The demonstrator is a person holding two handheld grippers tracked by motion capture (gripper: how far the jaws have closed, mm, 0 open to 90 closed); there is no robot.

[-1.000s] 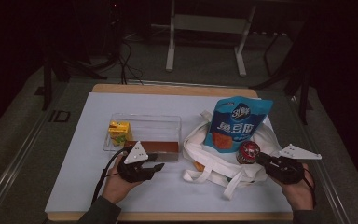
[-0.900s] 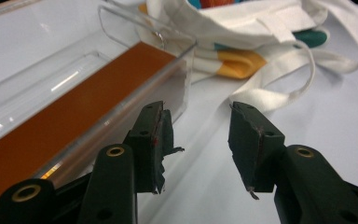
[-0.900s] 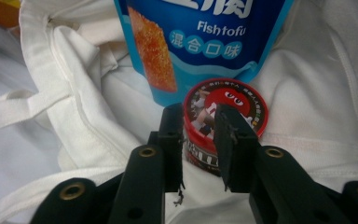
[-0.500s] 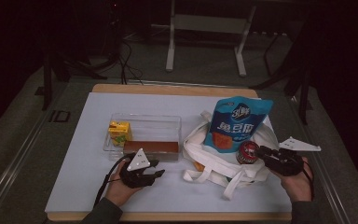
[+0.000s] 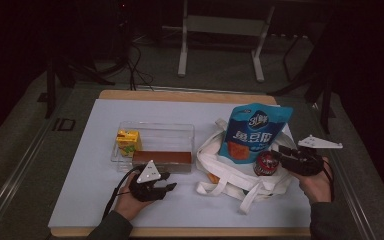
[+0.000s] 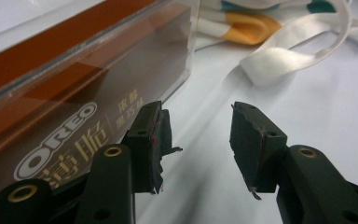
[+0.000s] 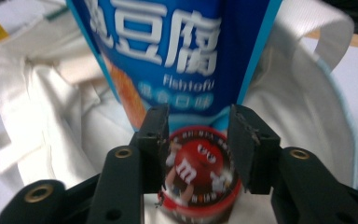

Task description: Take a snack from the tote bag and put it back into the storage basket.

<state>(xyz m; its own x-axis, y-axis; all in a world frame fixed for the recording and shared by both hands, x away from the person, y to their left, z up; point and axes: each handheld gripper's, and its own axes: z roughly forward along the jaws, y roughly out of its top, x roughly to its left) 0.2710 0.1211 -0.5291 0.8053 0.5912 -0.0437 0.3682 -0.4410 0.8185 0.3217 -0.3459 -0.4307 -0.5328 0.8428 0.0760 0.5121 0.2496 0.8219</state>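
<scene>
White tabletop (image 5: 80,200), dim room. Biggest item: white tote bag (image 5: 240,172) at the right half toward the near edge, with a blue snack pouch (image 5: 254,132) lying on it. Clear plastic box (image 5: 155,142) near the tabletop's middle-left, with a yellow carton (image 5: 129,142) inside and a brown Oreo box (image 5: 162,159) along its near wall. Small red M&M's tub (image 5: 266,164) sits on the bag just below the pouch.

Step in hand looks like letting the tub go onto the bag. To do it well: spread the jaws fully clear of the tub, then back off straight so it doesn't tip or roll off the cloth.

Right gripper (image 5: 284,159): jaws have just been opening; the tub (image 7: 198,170) sits between them, seemingly not pinched. Left gripper (image 5: 166,187), near the tabletop's near edge: jaws roughly half apart, empty, one jaw just beside the Oreo box (image 6: 70,140).
</scene>
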